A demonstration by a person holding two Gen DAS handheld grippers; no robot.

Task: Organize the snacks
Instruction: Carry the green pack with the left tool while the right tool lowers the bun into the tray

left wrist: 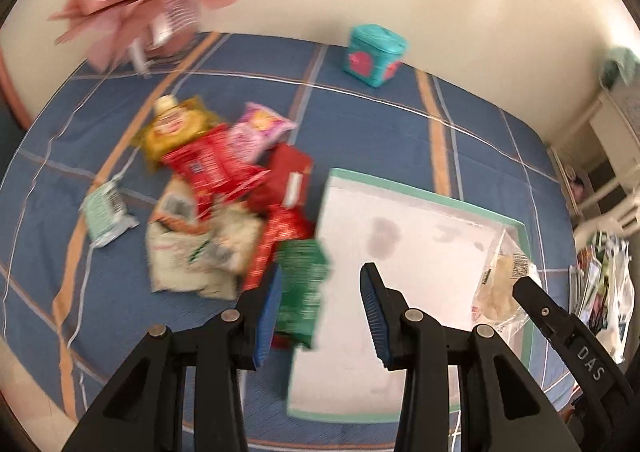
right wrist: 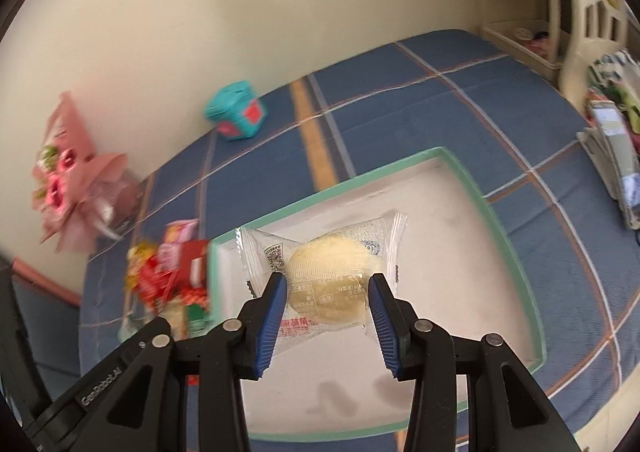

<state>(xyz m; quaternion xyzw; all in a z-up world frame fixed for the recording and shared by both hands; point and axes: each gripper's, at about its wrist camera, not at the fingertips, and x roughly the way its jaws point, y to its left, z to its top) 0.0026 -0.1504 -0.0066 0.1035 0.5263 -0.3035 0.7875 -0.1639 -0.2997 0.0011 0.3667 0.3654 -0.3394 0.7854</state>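
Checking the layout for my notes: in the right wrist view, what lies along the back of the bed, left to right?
Pink bouquet → teal box → beige shelf unit, with the white tray nearer the camera.

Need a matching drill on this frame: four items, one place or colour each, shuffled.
Items:
1. pastry packet
2. teal box
3. bouquet
4. tray

Descriptions:
A. pink wrapping paper
B. green rim
C. gripped in the right tongs
D. red patches on its sides

Pairs: 1-C, 2-D, 3-A, 4-B
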